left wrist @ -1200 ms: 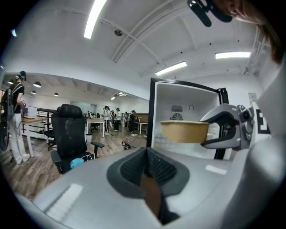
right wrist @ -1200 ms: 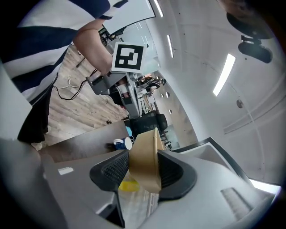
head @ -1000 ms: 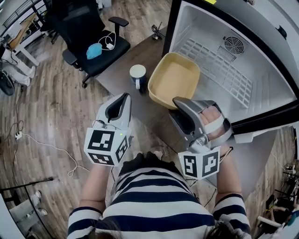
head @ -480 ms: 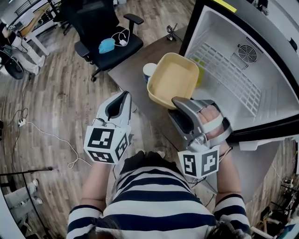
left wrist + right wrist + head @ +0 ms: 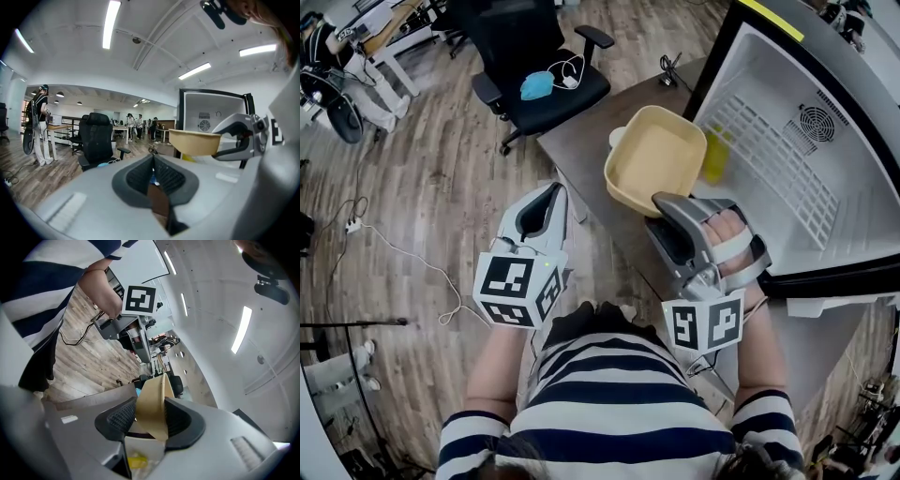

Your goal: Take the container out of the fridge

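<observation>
Container point(image 5: 654, 161) held outside the fridge point(image 5: 825, 202)
My right gripper point(image 5: 664, 211) clamps its tan rim (fridge standing open behind); my left gripper point(image 5: 551, 195) sits closed with nothing in it.

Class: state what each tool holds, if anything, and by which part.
The right tool grips the yellow container by its near rim; the left tool holds nothing.

Wood floor point(image 5: 422, 187) under black chair point(image 5: 511, 37); blue mask point(image 5: 536, 85) on chair seat; desk point(image 5: 60, 126) left of chair; cable point(image 5: 403, 262) near chair; tube lights point(image 5: 110, 23) on white ceiling point(image 5: 154, 42) above chair.
</observation>
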A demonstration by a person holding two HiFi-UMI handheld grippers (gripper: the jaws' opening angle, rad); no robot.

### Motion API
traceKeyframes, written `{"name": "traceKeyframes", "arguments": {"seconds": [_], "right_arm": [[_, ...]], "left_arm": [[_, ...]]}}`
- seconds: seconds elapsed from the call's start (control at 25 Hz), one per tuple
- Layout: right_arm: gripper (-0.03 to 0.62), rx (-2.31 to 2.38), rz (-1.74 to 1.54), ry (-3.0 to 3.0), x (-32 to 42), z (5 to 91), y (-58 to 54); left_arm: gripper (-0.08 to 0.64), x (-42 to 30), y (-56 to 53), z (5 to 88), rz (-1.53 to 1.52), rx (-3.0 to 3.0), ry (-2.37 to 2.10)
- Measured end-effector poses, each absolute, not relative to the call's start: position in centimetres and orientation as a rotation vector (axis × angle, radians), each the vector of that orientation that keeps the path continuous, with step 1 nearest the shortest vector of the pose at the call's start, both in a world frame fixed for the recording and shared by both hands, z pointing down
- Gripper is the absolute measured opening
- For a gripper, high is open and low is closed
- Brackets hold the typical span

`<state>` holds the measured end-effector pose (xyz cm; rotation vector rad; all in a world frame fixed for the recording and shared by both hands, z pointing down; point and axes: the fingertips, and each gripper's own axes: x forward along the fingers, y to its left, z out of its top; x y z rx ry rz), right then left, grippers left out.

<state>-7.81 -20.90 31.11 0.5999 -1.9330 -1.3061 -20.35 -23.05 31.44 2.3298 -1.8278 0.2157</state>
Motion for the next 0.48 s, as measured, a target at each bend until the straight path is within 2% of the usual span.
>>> {"name": "traceKeyframes", "arguments": {"seconds": [0.48], "right_arm": [[0.181,0.563,-1.333,-1.958,-9.0,31.2,-21.2]], "left_arm": [[0.0,-21.9,-22.2,31.3,0.204,2.274,-1.896]]}}
